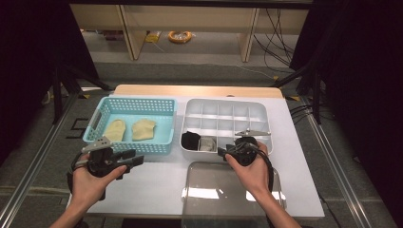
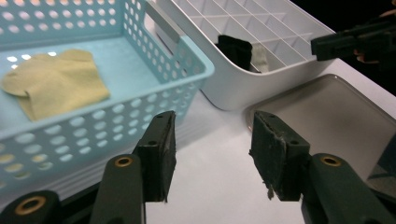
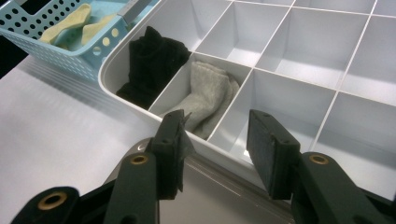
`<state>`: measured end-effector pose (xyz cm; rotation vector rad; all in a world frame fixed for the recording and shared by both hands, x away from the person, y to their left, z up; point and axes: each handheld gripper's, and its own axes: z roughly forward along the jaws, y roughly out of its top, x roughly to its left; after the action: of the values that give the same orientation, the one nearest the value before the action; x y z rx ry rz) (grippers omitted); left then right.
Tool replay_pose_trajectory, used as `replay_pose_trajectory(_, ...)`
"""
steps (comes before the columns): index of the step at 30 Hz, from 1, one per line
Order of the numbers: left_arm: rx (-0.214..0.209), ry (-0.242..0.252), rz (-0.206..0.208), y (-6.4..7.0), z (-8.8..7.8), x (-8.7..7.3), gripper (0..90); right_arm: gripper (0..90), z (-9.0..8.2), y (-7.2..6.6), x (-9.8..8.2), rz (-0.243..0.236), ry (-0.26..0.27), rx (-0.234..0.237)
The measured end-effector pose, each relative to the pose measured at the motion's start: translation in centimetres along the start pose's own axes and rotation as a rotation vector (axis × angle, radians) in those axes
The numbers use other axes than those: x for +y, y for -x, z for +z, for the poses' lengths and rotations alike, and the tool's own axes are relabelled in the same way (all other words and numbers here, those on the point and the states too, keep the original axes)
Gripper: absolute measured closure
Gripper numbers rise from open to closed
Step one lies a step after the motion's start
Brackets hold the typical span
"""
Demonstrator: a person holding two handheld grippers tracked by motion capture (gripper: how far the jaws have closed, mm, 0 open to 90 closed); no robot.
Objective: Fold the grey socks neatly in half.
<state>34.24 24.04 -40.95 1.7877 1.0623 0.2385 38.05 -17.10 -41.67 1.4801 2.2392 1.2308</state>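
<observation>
At lower left of the high view, your left gripper (image 1: 135, 159) sits just in front of the blue basket (image 1: 92, 124), jaws apart and empty. Lower centre right, your right gripper (image 1: 222, 153) hangs at the near edge of the white tray (image 1: 264, 110), over the clear lid (image 1: 204, 176). From that height its jaws are too small to read; the right gripper view settles it: the right gripper (image 3: 215, 140) has its jaws apart, nothing between them, tips just short of the tray rim.

The high view gives the layout: two yellow socks (image 1: 114, 129) lie flat in the basket, side by side, basket and tray near each other. A black sock (image 1: 191, 139) and a grey sock (image 1: 206, 144) sit in the tray's two near-left compartments.

The right gripper view shows more: the black sock (image 3: 152, 65) is bunched up in the corner compartment, the grey sock (image 3: 205, 95) folded in the next one, a divider between them.

The left gripper view has the left gripper (image 2: 212, 140) above bare table (image 2: 210, 172), one yellow sock (image 2: 56, 81) at upper left, and the right gripper's black jaw tips at upper right.
</observation>
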Motion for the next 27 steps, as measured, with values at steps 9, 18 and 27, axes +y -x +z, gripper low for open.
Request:
replay_pose_trajectory(9, 0.042, 0.027, 0.016, -1.0, 0.5, 2.5, 49.1, 57.3, -0.3, 0.0, -0.2, -0.003, 0.007, 0.004)
replay_pose_trajectory(18, 0.090, 0.019, 0.009, -2.4, 1.2, 4.2, 48.2, 56.6, -0.5, -0.2, -0.6, 0.024, 0.012, -0.004)
replay_pose_trajectory(27, 0.141, 0.005, -0.017, -4.7, 2.6, 6.0, 47.2, 56.6, -0.7, -0.2, -0.6, 0.000, 0.008, -0.018)
